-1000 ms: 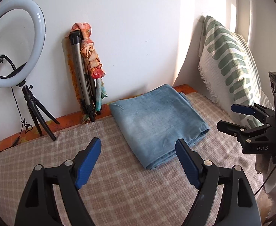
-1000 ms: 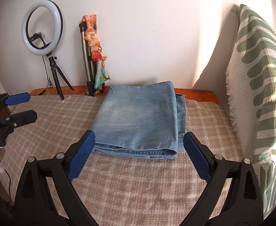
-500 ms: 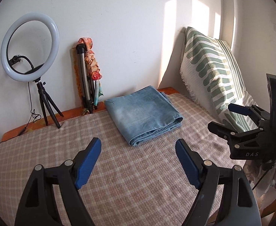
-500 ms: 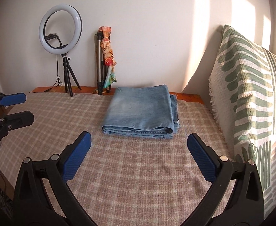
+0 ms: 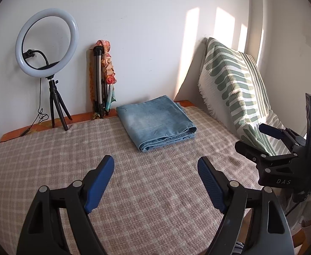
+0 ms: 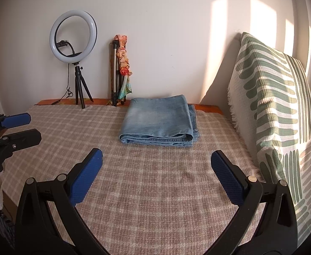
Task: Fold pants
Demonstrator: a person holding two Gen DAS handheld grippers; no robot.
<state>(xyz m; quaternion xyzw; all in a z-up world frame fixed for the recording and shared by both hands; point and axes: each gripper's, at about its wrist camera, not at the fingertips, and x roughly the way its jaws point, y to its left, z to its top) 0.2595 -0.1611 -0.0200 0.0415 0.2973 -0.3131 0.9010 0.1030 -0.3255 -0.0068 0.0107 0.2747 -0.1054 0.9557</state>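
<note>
The jeans [image 6: 158, 122] are your landmark: they lie folded into a thick, nearly square stack of faded light-blue denim on the checked cover [image 6: 151, 191], at its far side close to the wall [image 6: 166, 31]. Seen from your right wrist, the rounded fold faces you, with a line of stitching running along the bottom layer, and on the stack's right side a lower layer sticks out a little past the upper ones. The top surface is smooth, paler in the middle, with no loose leg or waistband trailing off. Your left gripper [image 5: 155, 167] hangs over the cover on the near side of the jeans, well apart from them, with its blue pads spread wide and nothing between them. Your right gripper [image 6: 156, 161] is likewise on the near side of the jeans, its pads standing wide with only cover showing in the gap. Left of the jeans, against the wall, stands a folded tripod [image 6: 115, 74] with a bright cloth tied round it, and farther left a ring light [image 6: 73, 39] on small black legs. Right of the jeans a green-and-white patterned cushion [image 6: 274, 106] leans upright, with sunlight falling across it.
</note>
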